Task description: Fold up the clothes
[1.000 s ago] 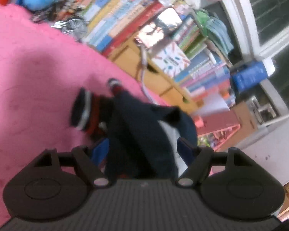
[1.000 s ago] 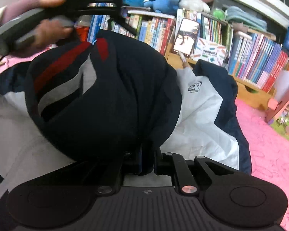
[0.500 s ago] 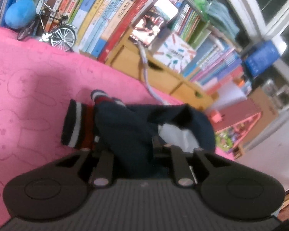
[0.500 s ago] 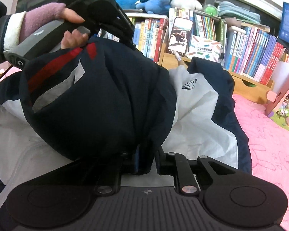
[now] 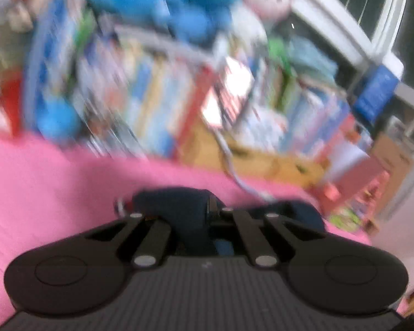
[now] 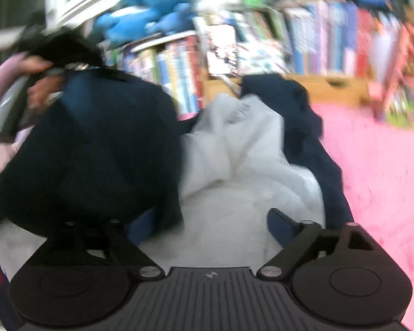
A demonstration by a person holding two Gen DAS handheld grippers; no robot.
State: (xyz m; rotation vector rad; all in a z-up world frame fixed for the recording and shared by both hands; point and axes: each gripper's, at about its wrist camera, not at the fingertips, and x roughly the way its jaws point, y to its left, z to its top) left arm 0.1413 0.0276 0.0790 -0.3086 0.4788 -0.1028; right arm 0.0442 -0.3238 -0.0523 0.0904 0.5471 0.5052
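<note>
I had the left claw [image 5: 191, 218] pinched narrow on a fold of the navy and white jacket [image 6: 234, 165], its fingers drawn in on the dark cloth with a striped cuff [image 5: 121, 205] showing just left of them. The right claw [image 6: 212, 226] stood wide, its blue pads apart with nothing between them, poised over the white lining. The jacket lay in a loose heap on the pink fleece blanket [image 6: 381, 171], one navy sleeve [image 6: 91, 154] held up at the left, the far collar close to the crowded wooden bookshelf [image 6: 331, 82].

Both views were badly smeared, so I judged the rig was moving quickly. The risks I saw from there: with only one claw gripping, a fast pull might drag the whole heap across the blanket instead of laying a flat fold. The slick lining could slide out of line and bunch. The raised sleeve might flop back over the body crookedly. A swing toward the far side could catch the books.
</note>
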